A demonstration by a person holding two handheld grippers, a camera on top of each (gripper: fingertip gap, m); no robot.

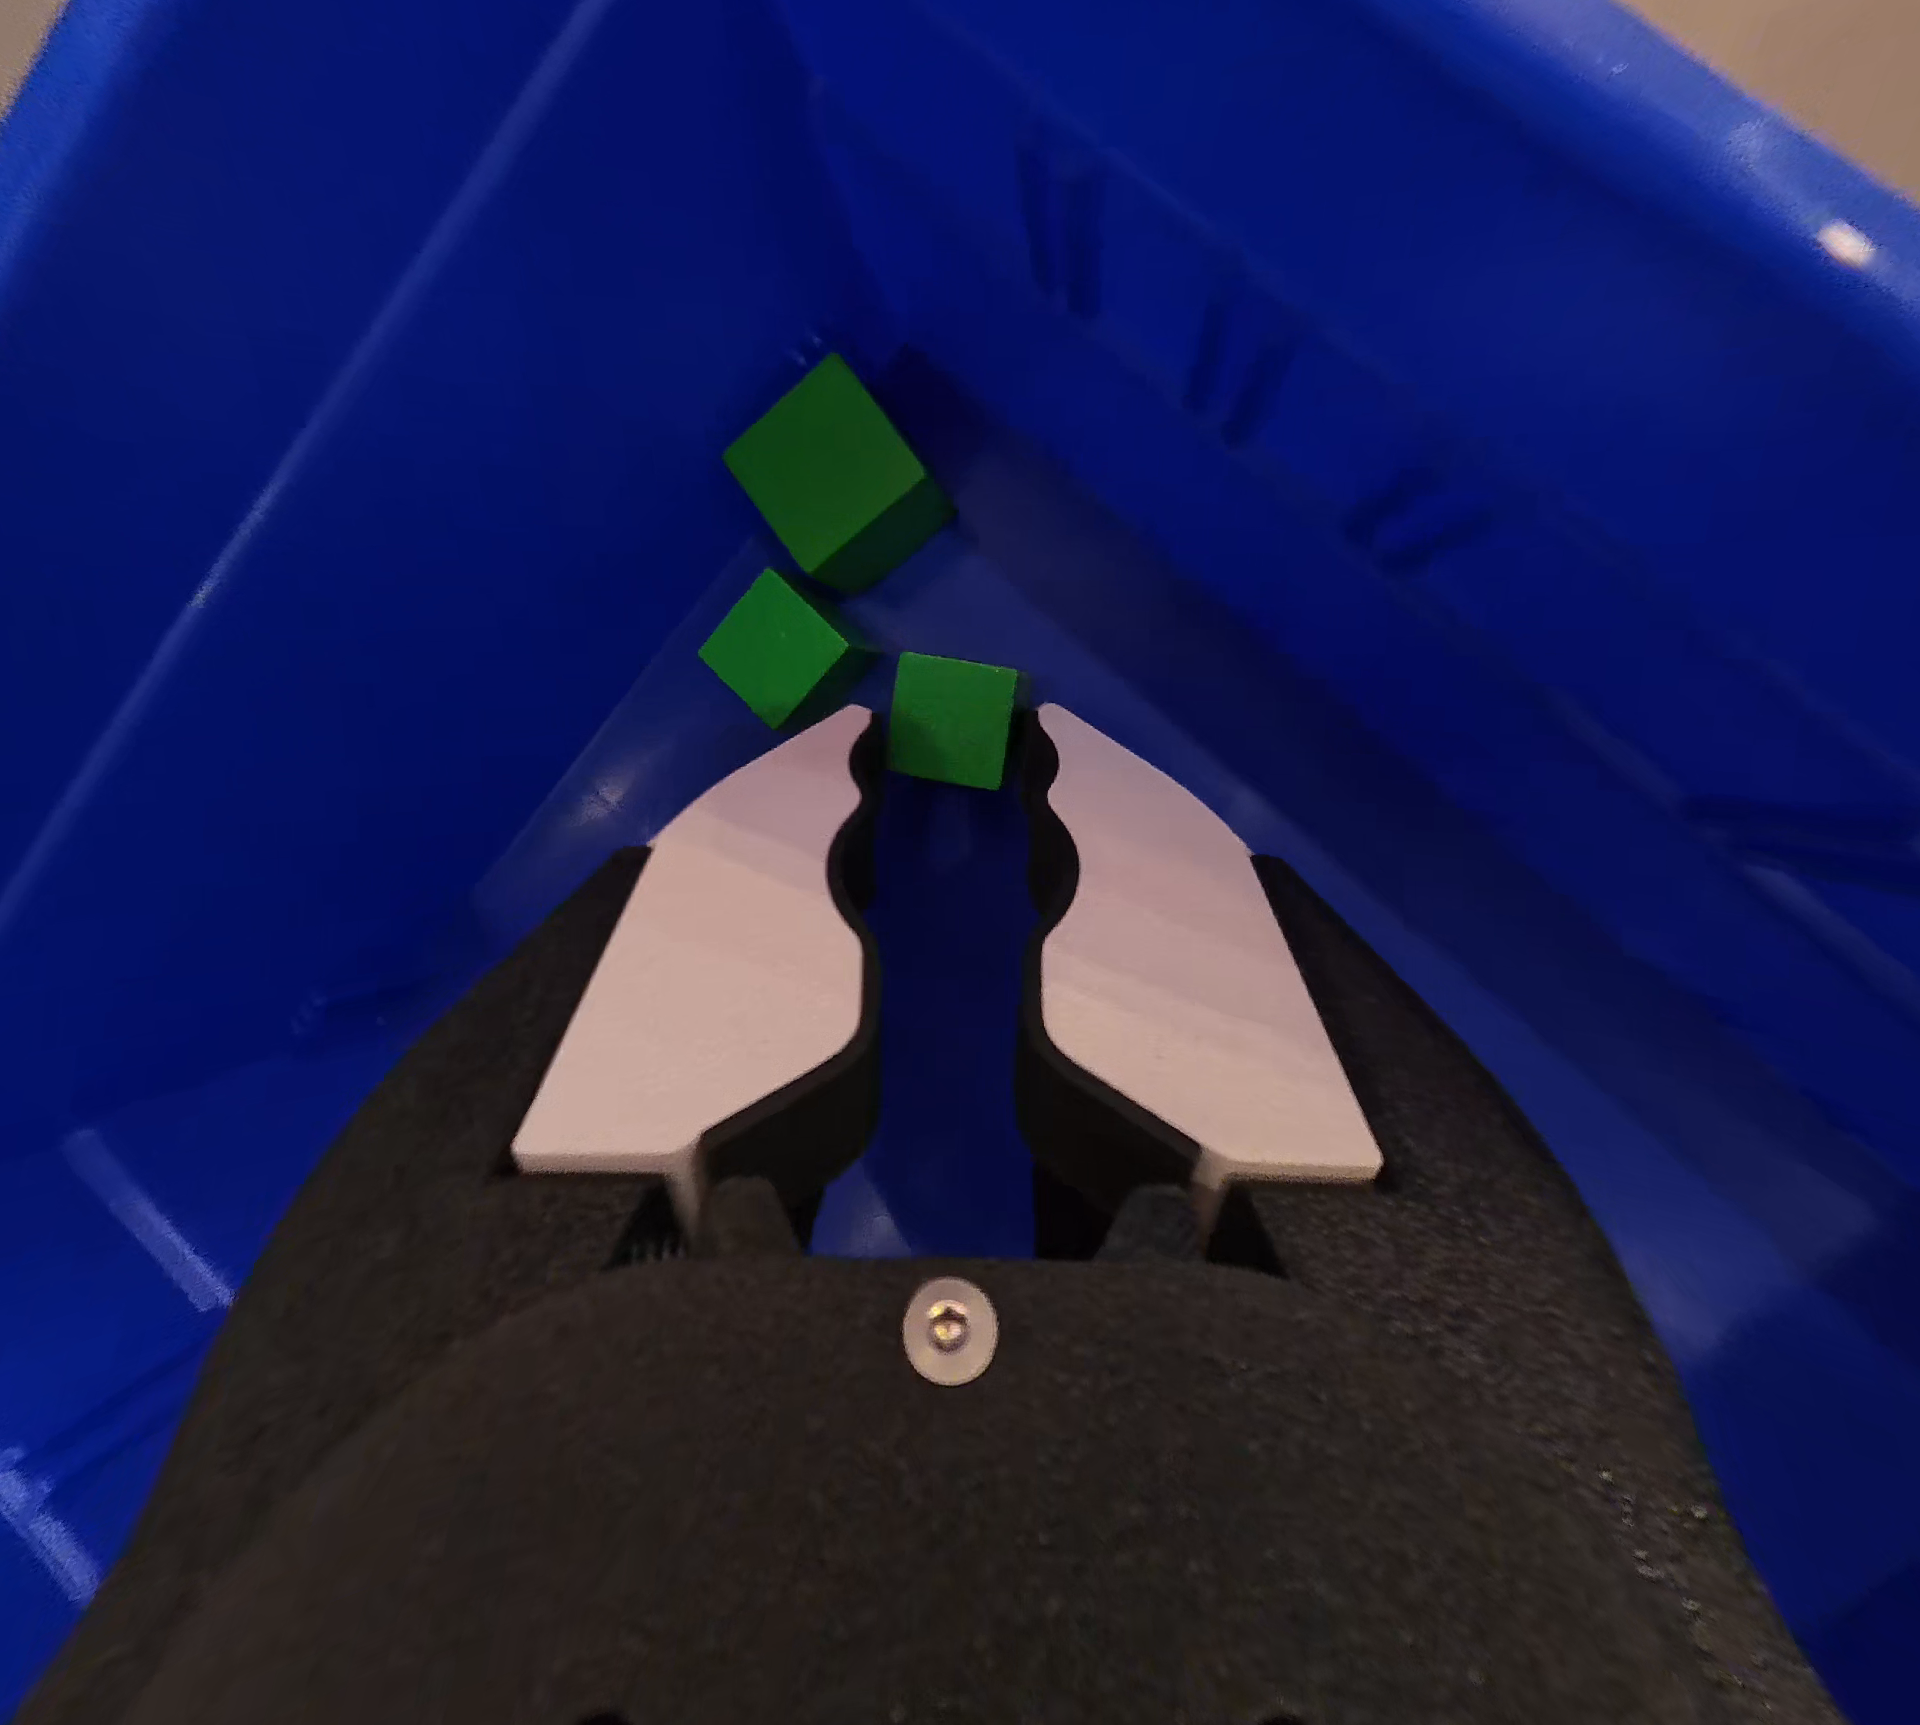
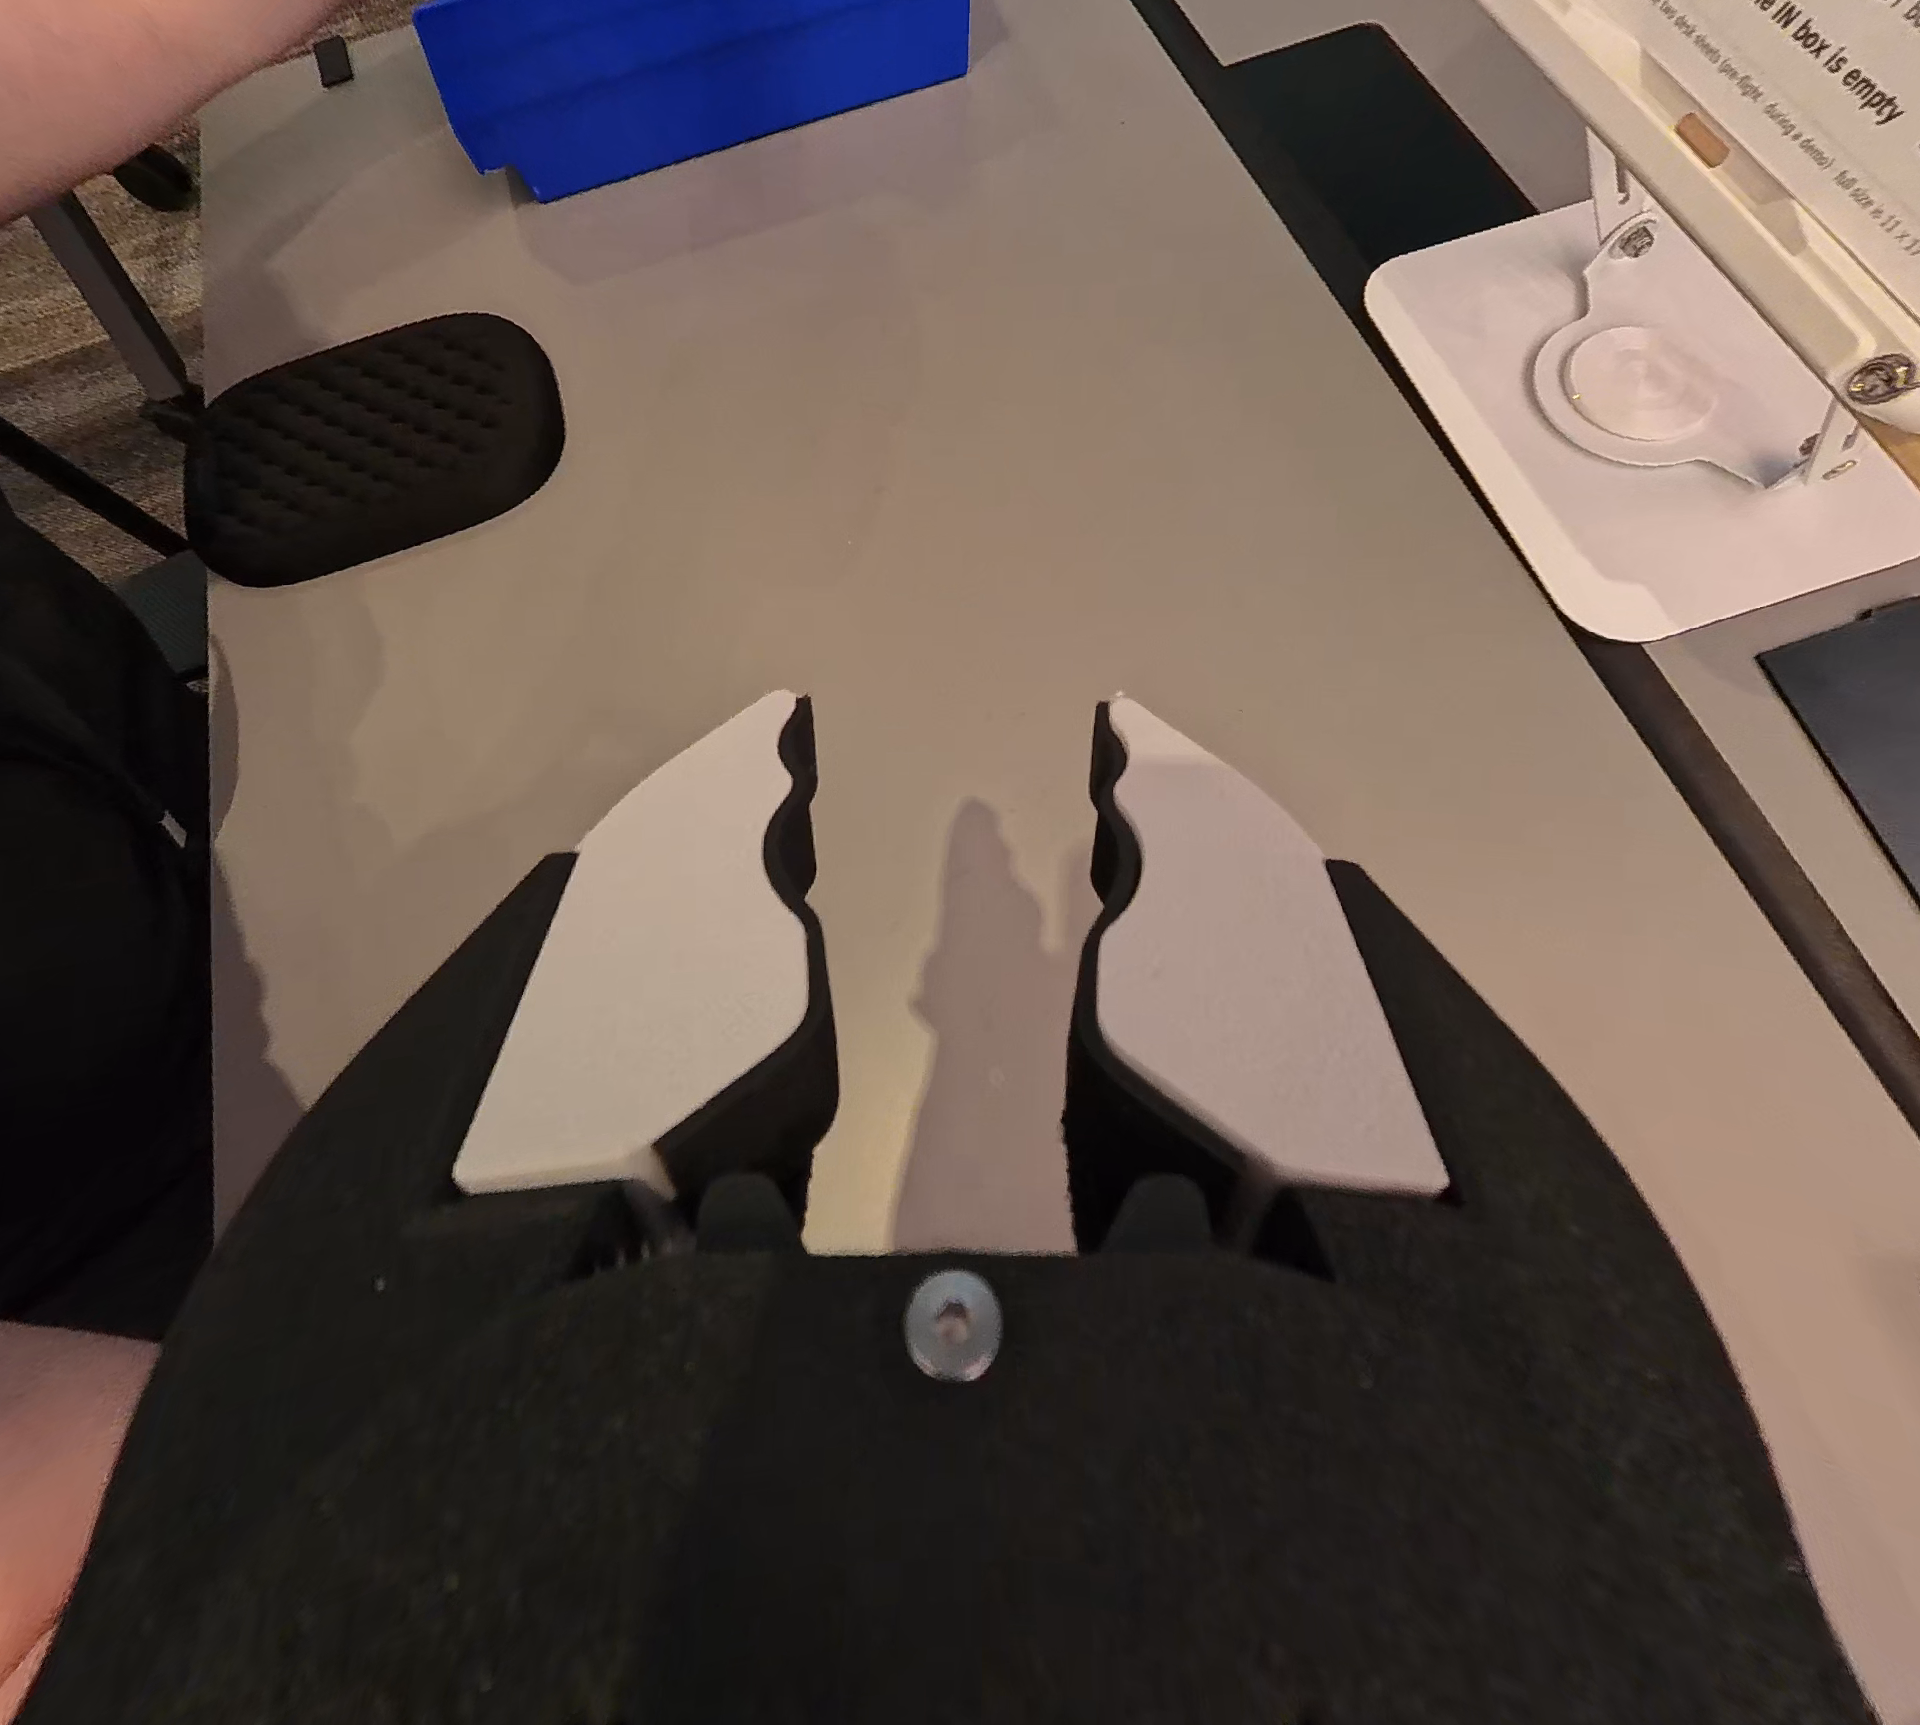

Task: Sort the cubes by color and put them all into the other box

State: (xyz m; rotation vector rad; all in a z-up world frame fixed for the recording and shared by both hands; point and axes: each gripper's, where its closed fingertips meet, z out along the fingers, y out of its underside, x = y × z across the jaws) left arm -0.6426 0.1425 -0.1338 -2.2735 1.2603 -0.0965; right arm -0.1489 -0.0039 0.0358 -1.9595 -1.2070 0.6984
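The grey tabletop (image 2: 935,449) is bare beneath the right gripper (image 2: 951,709), held spread and empty, while the blue plastic box (image 1: 416,325) fills the left view. There the left gripper (image 1: 954,714) is clamped on a small green cube (image 1: 951,717) at frame centre, brought beside two green cubes (image 1: 831,470) in the corner, presumably to group the colour.

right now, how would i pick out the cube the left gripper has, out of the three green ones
Look inside the blue box, down at its inner corner where three green cubes sit close together. Two lie free against the left wall; the held cube is the nearest, rightmost one, the only one pinched between the left gripper fingers.
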